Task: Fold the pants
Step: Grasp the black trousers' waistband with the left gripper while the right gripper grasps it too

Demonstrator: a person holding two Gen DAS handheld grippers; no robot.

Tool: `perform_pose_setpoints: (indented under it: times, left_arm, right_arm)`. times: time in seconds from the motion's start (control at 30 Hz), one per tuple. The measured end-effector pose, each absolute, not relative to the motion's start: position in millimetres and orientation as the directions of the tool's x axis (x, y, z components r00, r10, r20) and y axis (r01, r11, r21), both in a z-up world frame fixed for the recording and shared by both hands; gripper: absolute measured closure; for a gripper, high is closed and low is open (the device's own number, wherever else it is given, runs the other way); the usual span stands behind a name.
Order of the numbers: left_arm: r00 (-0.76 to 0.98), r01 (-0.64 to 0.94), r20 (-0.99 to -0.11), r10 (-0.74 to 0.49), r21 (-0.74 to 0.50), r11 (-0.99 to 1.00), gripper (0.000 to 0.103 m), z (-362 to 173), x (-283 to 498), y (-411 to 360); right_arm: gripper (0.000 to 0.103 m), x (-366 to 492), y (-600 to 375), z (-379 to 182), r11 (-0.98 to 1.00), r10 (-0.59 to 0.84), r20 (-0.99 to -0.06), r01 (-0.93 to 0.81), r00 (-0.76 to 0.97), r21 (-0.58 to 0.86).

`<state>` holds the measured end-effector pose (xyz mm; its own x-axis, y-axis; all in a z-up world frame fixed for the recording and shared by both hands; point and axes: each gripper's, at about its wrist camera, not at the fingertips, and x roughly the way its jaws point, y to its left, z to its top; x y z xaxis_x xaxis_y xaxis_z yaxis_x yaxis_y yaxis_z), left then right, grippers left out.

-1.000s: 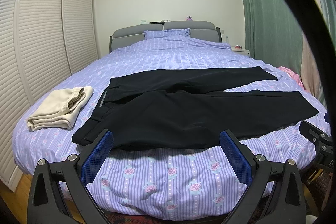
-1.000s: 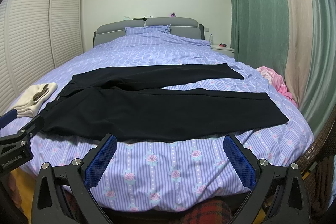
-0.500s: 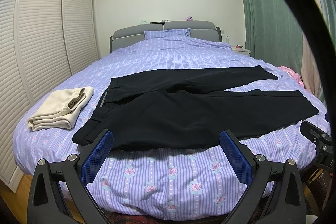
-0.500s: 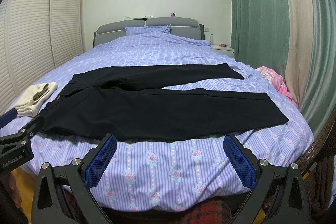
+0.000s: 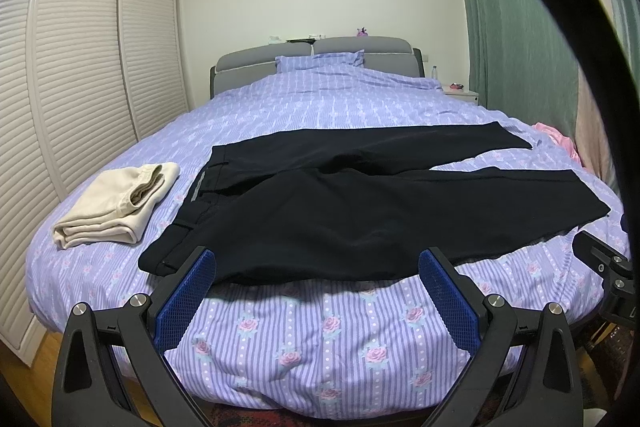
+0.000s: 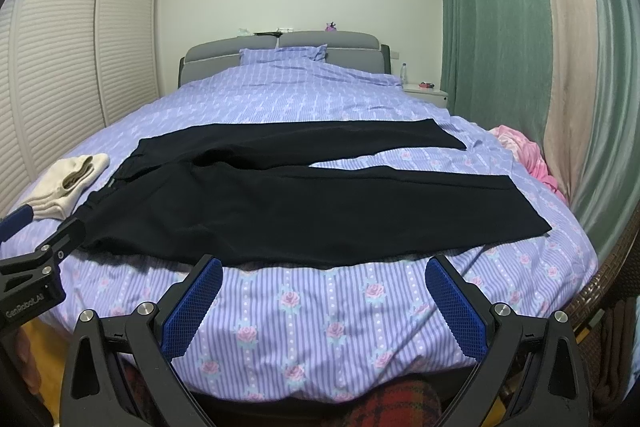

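a folded cream garment (image 5: 118,201) sits on the bed (image 5: 320,327) just left of the waistband, and a pink bundle (image 6: 528,157) lies at the far right edge by the green curtain (image 6: 492,27). louvered wardrobe doors (image 5: 80,67) fill the left wall, one pillow (image 5: 320,61) leans on the grey headboard (image 5: 360,47), and a small white nightstand (image 6: 426,93) stands beyond. nothing lies between the grippers and the cloth.

counted: one pair of black pants (image 5: 360,211), two legs spread apart, one cream pile, two grippers.

the pants lie flat across the bed, waistband left, hems right. the left gripper (image 5: 318,291) hangs over the bed's near edge, fingers (image 5: 186,297) spread wide, left tip right by the waist corner, holding nothing. the right gripper (image 6: 324,301) is likewise wide apart and empty, the near leg's edge just beyond its tips.
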<state>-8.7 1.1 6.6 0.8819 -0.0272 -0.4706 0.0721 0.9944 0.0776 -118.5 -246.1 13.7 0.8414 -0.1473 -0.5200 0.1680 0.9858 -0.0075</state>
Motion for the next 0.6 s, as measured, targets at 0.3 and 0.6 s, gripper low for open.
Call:
perform_pose_setpoints:
  times: [0.3, 0.6]
  left_arm:
    - [0.889, -0.005, -0.453, 0.073, 0.149, 0.989, 0.0, -14, 2, 14]
    - [0.868, -0.119, -0.441, 0.23, 0.265, 0.957, 0.0, -59, 27, 39]
  right_arm:
    - [0.0, -104, -232, -15, 0.986, -0.152, -0.529, 0.168, 0.835, -0.018]
    - [0.0, -62, -222, -60, 0.982, -0.161, -0.517, 0.189, 0.841, 0.001]
